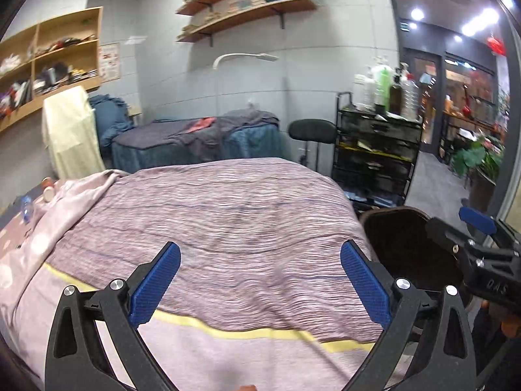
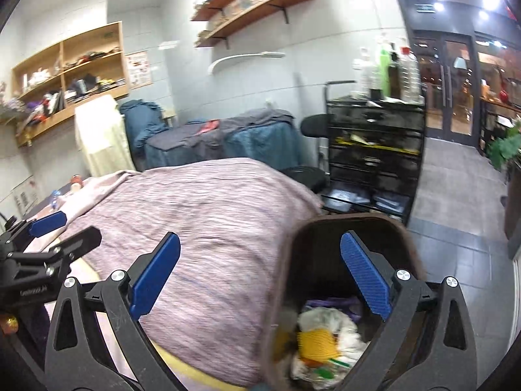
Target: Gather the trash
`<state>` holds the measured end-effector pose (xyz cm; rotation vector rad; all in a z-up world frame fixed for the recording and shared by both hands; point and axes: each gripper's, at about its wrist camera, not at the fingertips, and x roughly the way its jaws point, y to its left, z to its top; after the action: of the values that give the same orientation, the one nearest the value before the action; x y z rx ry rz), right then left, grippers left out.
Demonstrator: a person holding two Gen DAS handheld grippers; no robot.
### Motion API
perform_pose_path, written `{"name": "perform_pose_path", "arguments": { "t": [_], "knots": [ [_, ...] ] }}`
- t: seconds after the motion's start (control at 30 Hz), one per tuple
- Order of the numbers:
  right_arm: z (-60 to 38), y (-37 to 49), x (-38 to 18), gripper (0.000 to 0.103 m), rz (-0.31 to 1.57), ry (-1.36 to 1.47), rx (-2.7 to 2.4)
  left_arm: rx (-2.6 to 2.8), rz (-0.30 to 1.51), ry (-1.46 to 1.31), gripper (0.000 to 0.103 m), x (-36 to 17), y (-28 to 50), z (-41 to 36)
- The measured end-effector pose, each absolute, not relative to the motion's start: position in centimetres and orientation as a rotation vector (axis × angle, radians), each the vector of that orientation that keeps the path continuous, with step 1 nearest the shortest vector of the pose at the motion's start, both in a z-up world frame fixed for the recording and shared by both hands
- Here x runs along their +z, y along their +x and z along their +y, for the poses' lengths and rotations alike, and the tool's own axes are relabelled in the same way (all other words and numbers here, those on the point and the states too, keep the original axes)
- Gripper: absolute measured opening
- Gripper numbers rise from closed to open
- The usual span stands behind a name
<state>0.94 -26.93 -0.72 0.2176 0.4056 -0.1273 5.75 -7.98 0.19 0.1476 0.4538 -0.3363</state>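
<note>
A dark brown trash bin [image 2: 351,260] stands at the right side of the bed and holds crumpled white paper, a yellow piece and other trash [image 2: 325,342]. My right gripper [image 2: 260,280] is open and empty above the bin's left rim and the bed edge. My left gripper [image 1: 260,280] is open and empty over the striped pink-purple bedcover [image 1: 228,221]. The bin also shows in the left wrist view [image 1: 407,244], with the right gripper [image 1: 478,247] over it. A small plastic bottle [image 1: 27,208] and a small red and white cup [image 1: 48,189] lie at the bed's far left.
A second bed with blue and grey covers [image 1: 202,140] stands behind. A black rolling cart with bottles [image 1: 377,150] and a black stool [image 1: 312,132] are at the right. Wooden shelves [image 1: 49,65] hang on the left wall. A tiled floor [image 2: 462,202] leads to glass doors.
</note>
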Motion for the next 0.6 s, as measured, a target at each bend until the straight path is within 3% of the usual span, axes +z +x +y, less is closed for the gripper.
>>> {"name": "perform_pose_path", "arguments": {
  "t": [0.6],
  "knots": [
    [-17.8,0.5,0.2,0.097,0.379,0.161,0.038,-0.19,0.378,-0.01,0.097,0.6,4.4,0.3]
  ]
}}
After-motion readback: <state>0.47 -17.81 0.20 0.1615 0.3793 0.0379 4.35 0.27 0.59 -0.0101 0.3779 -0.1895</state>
